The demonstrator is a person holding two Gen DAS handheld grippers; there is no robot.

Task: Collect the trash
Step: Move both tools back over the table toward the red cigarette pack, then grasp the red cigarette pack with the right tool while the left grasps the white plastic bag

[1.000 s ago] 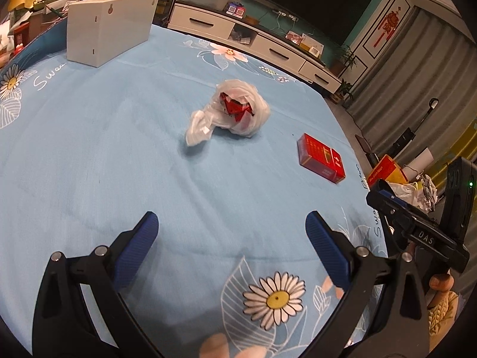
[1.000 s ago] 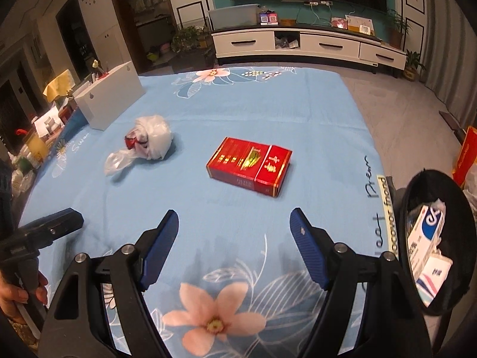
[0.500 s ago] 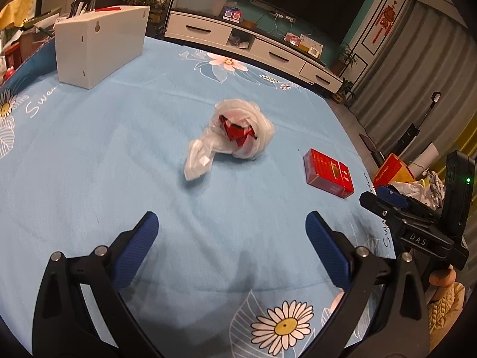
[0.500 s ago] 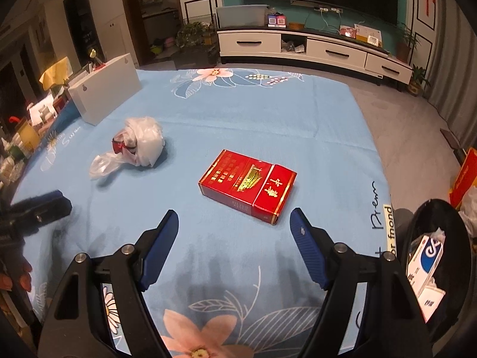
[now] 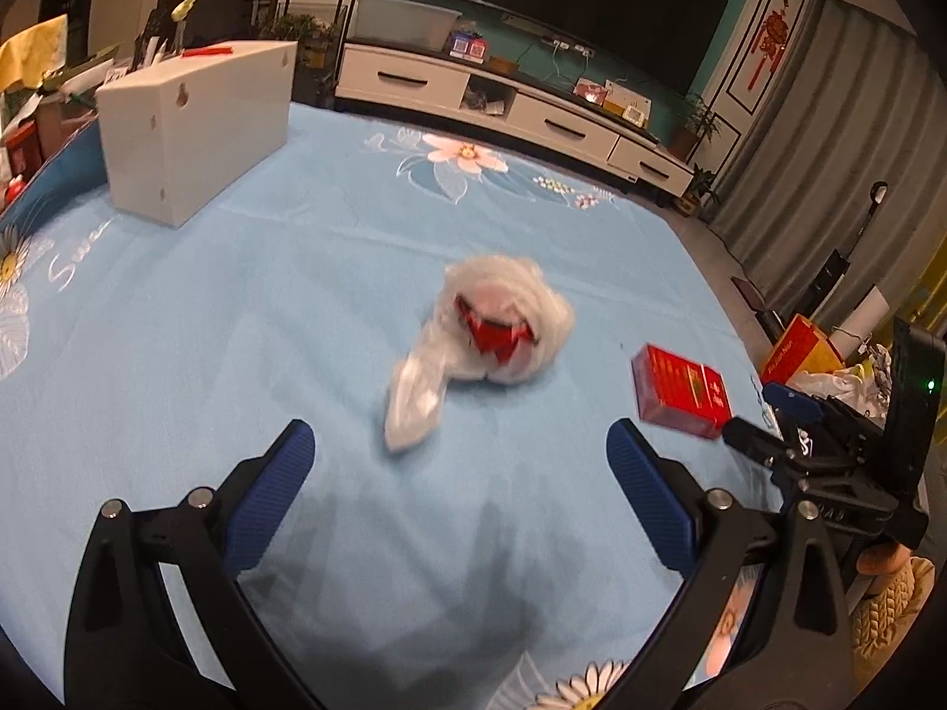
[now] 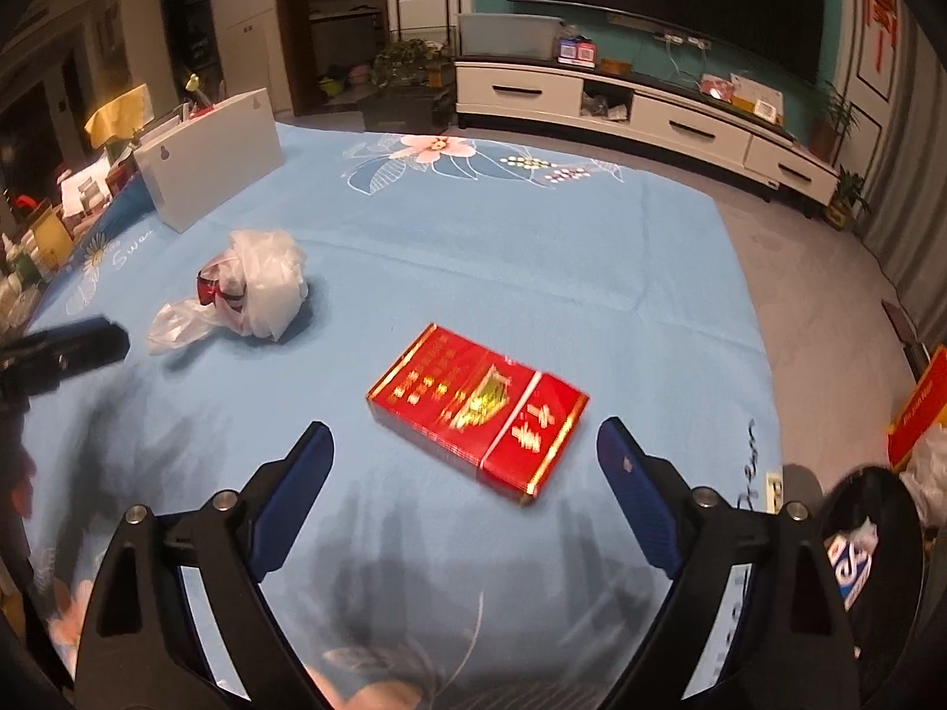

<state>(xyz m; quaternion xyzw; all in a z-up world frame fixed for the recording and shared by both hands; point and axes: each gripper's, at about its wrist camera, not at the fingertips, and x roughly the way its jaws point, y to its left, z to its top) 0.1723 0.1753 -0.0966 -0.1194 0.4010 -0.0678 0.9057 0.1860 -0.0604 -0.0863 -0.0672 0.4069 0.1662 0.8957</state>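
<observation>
A crumpled clear plastic bag with a red can inside (image 5: 494, 325) (image 6: 254, 293) lies mid-table on the blue flowered cloth. A flat red cigarette box (image 6: 479, 408) (image 5: 680, 393) lies to its right. My left gripper (image 5: 458, 467) stands open just short of the bag, nothing between its fingers. My right gripper (image 6: 464, 473) hovers in front of the red box; its jaws are opening and the box sits just beyond the fingertips, untouched. The right gripper shows at the right edge of the left wrist view (image 5: 787, 414).
A white box (image 5: 195, 124) stands at the table's far left. A black bin (image 6: 870, 538) holding packaging sits off the table's right edge, beside a red carton and bags on the floor. A TV cabinet (image 6: 645, 112) runs along the far wall.
Both grippers have moved forward: the bag has come closer to the left gripper and the red box closer to the right one. The right jaws stand slightly wider.
</observation>
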